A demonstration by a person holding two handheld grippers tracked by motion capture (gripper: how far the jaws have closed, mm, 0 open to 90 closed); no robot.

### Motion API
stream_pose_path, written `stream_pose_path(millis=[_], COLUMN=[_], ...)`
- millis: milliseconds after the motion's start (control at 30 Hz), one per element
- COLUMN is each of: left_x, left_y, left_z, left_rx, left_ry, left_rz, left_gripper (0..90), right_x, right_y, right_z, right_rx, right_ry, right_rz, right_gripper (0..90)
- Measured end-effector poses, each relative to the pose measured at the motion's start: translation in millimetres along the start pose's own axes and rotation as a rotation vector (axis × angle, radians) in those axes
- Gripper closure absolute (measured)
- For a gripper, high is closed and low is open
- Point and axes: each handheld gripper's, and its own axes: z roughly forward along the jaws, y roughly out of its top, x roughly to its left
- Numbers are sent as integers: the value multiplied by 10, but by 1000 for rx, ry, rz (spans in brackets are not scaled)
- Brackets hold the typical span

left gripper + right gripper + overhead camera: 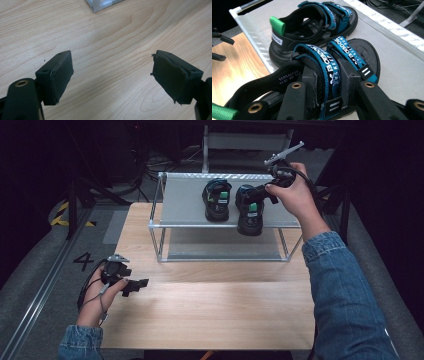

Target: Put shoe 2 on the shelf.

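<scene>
Two black sandals with blue straps and green heel tabs lie on the grey top of a metal rack [185, 200]. The left sandal [216, 200] [317, 27] sits fully on the shelf [402, 57]. The right sandal [250, 217] [362, 55] lies beside it, its heel past the front rail. My right gripper [250, 195] [329, 77] comes in from the right and is shut on that sandal's blue strap. My left gripper [140, 285] [112, 75] rests low over the wooden table [210, 305] at the front left, open with nothing between its pads.
The rack stands at the back of the table and has a lower shelf [225, 251] under the top one. One rack foot [100, 5] lies ahead of the left gripper. A light metal frame [245, 142] and cables sit on the floor behind the rack.
</scene>
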Motion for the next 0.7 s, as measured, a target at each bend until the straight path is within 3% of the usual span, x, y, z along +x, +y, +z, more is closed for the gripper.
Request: stream_pose_path(millis=[533, 700], left_x=[-23, -72], left_y=[-105, -130], left_z=[-41, -65], left_rx=[13, 6], left_ry=[8, 26], left_rz=[4, 24], left_gripper=[172, 172], right_x=[-97, -152], right_y=[132, 188], right_z=[150, 210], right_rx=[7, 15], right_ry=[-6, -8], right_rz=[6, 8], right_gripper=[699, 699])
